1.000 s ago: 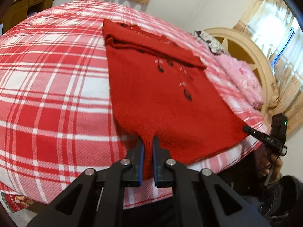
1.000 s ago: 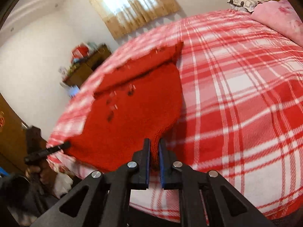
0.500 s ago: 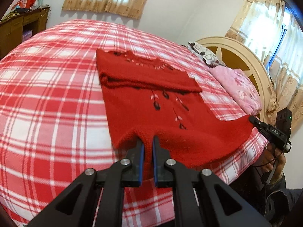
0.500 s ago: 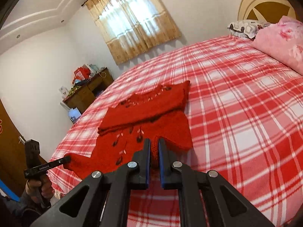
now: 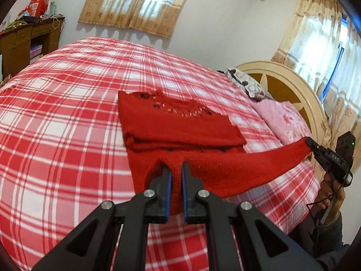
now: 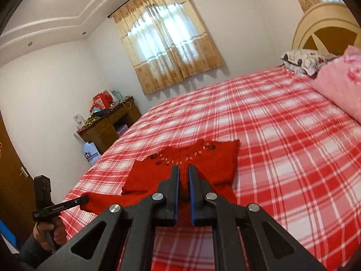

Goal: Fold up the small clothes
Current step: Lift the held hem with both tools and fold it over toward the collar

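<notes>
**Hem up, fold halfway over**

Both grippers have lifted the near hem off the bed and carried it toward the collar since 1 s ago; the sweater's lower half now hangs in the air as a taut band between them.

Left gripper (image 5: 175, 171) is clamped on the hem's left corner, right gripper (image 6: 183, 176) clamped on the right corner, knit bunched between each pair of jaws. Red sweater (image 5: 180, 124) lies mid-bed, nearer the foot-side edge of the plaid bed (image 5: 67, 113), collar pointing away from the person, sleeves already folded in across the chest.

Key relation: the held hem runs L-R, crosswise to the garment's long axis; collar end sits straight ahead of both jaws, both hands abt equally near. Next move prob. needs an even fwd carry, else the fold skews. Pillows (image 6: 338, 79) at the headboard end are well apart.
</notes>
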A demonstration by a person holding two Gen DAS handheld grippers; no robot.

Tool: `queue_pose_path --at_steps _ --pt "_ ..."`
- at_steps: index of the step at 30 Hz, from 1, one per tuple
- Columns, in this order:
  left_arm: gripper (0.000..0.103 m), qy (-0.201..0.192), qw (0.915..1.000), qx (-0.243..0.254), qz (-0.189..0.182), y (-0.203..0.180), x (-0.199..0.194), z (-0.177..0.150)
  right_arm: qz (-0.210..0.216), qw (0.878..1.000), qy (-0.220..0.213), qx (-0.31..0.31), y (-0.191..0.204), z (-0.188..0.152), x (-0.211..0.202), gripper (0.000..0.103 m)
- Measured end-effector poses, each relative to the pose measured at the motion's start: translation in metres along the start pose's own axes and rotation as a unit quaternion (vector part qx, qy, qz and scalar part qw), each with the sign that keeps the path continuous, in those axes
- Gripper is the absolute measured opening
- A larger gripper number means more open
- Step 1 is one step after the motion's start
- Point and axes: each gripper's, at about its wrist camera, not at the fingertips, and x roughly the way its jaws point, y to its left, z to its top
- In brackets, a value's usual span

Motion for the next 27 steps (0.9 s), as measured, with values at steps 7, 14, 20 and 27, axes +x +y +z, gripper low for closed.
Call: queue_pose_path --at_steps 7,14,20,27 --pt "0.008 -0.017 0.9998 -0.013 -0.005 0.006 0.012 0.034 -0.009 1.0 -0.014 -0.012 0.006 0.03 0.022 0.007" --pt "0.008 -0.026 0.9996 -0.013 -0.006 0.011 0.027 0.065 -0.024 0.999 -0.008 -0.019 0.006 0.044 0.052 0.007" --pt "0.008 -0.02 0.9997 -0.015 0.0 0.02 0.047 0.083 -0.044 0.999 0.012 -0.002 -0.012 0.049 0.086 0.007" --pt "0.008 0.003 0.9995 -0.025 0.017 0.039 0.086 0.094 -0.08 0.995 0.052 0.001 -0.034 0.051 0.145 0.007"
